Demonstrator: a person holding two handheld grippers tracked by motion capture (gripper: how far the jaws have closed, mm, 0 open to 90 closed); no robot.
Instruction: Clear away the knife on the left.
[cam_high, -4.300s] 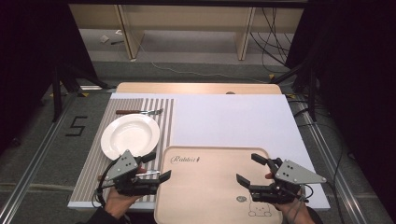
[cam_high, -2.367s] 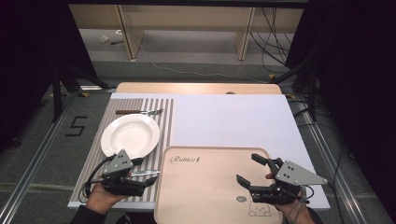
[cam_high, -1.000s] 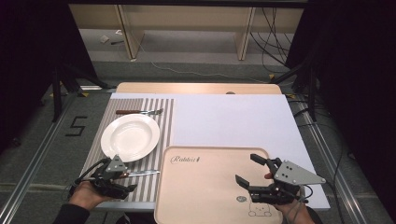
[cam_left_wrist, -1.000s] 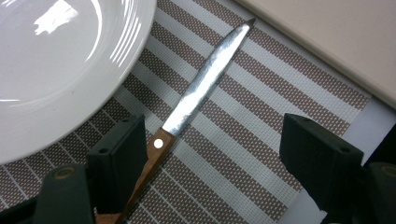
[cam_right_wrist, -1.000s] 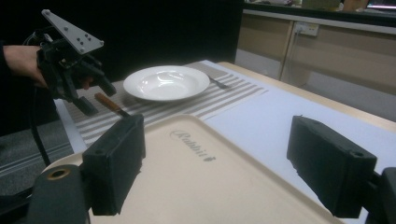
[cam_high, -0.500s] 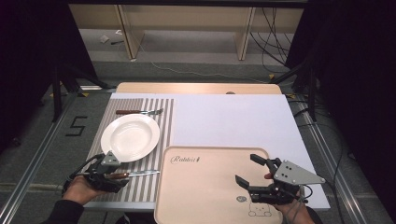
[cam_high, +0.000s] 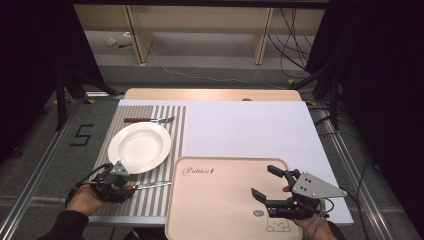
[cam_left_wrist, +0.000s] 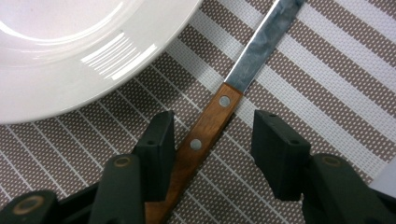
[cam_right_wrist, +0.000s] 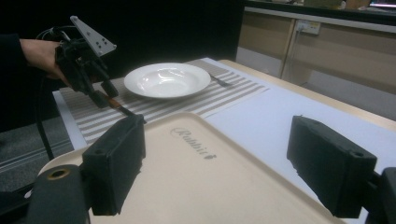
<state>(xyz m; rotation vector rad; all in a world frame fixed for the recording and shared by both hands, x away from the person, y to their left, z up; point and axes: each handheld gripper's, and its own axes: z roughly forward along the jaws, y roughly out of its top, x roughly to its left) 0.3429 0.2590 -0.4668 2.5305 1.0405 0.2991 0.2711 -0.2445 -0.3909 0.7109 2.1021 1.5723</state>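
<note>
The left tool (cam_high: 131, 186) sits low over the striped mat (cam_high: 150, 200) at the near left of the desk (cam_high: 250, 125), held in a hand (cam_high: 85, 199) that comes in from the bottom edge. Its jaws stand apart, not clamped. In the left gripper view the knife (cam_left_wrist: 219, 112) lies flat on the mat (cam_left_wrist: 327, 84) between them: the wooden handle runs in beside the left jaw, touching or very nearly touching it, while a clear gap separates it from the right jaw. The steel blade points straight ahead of the tool, away from the jaws. Just ahead and to the left of the tool is the white plate (cam_left_wrist: 70, 51), its rim close to the left jaw but not touching it.

In the high view the plate (cam_high: 140, 147) lies just beyond the left tool, and a fork (cam_high: 149, 120) lies on the mat past the plate's far rim.

The right tool (cam_high: 264, 181) hovers over the near right part of the tan tray (cam_high: 210, 200), its jaws wide apart and holding nothing. In the right gripper view the tray (cam_right_wrist: 196, 163) spreads ahead of the tool, its printed word lying between the two jaws; the left tool (cam_right_wrist: 105, 98) and the plate (cam_right_wrist: 168, 79) stand farther ahead, to the left.
</note>
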